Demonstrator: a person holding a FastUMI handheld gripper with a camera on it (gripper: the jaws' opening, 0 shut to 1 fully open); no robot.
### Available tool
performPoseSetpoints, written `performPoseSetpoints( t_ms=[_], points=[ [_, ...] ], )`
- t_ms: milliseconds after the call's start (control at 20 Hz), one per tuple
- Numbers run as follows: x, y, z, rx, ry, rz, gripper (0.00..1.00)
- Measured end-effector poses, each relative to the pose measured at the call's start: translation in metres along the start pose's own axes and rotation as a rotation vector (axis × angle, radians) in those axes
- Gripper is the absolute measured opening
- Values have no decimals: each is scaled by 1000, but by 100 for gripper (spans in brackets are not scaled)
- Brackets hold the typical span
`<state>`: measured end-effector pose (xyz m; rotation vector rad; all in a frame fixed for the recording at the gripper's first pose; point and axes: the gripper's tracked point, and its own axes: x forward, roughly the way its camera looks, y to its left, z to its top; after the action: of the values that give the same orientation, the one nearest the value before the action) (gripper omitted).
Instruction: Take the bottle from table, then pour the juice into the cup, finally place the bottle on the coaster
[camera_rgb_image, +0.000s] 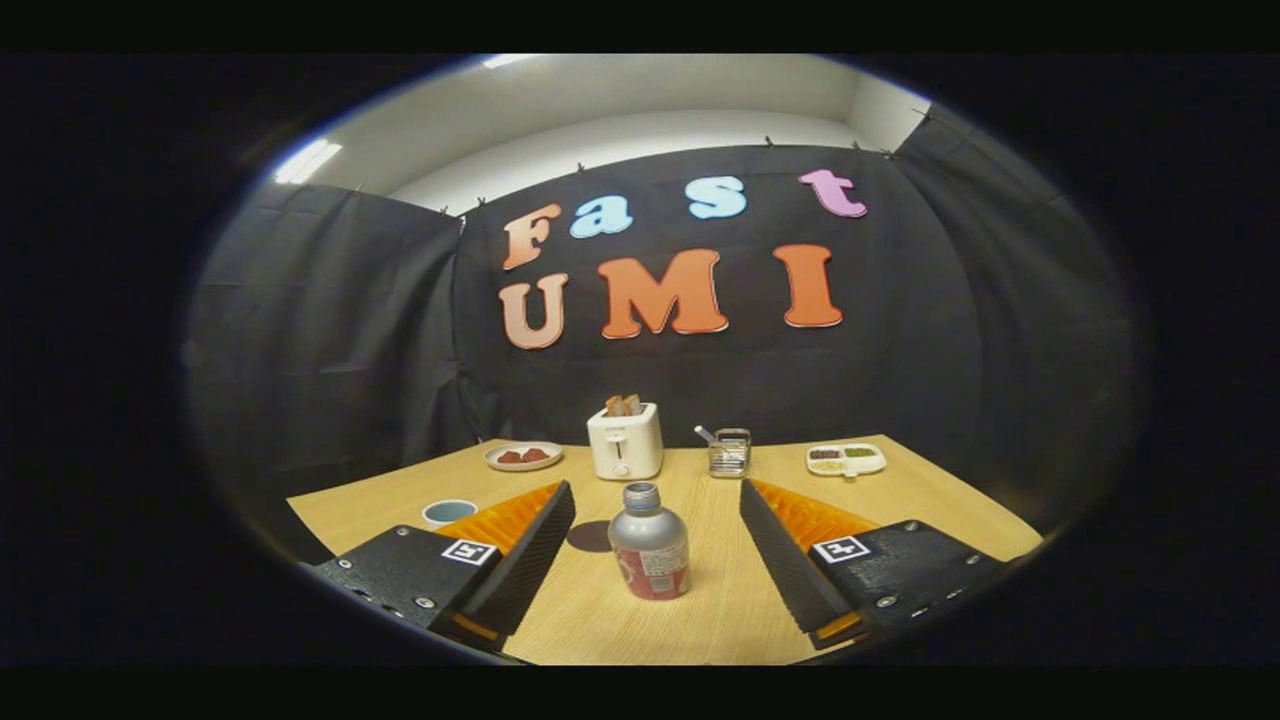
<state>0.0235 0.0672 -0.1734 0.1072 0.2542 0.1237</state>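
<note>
A small silver bottle (649, 545) with a red label and a screw neck stands upright on the wooden table (930, 500). It sits between my fingers, a little ahead of their tips, touching neither. My gripper (657, 492) is open wide. A dark round coaster (588, 537) lies on the table just left of the bottle, partly behind the left finger (535, 545). A blue-rimmed cup (449, 512) stands further left, beyond the left finger.
At the back of the table stand a white toaster (625, 441) with bread slices, a plate (523, 456) with reddish pieces to its left, a small clear container (729, 453) with a spoon, and a divided white dish (846, 459) at the right.
</note>
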Motion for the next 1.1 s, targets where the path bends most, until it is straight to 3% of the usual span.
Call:
performPoseSetpoints(
  t_ms=[300, 1100],
  points=[
    [27, 1, -50, 45, 71, -12, 99],
    [72, 5, -127, 77, 204, -30, 98]
  ],
)
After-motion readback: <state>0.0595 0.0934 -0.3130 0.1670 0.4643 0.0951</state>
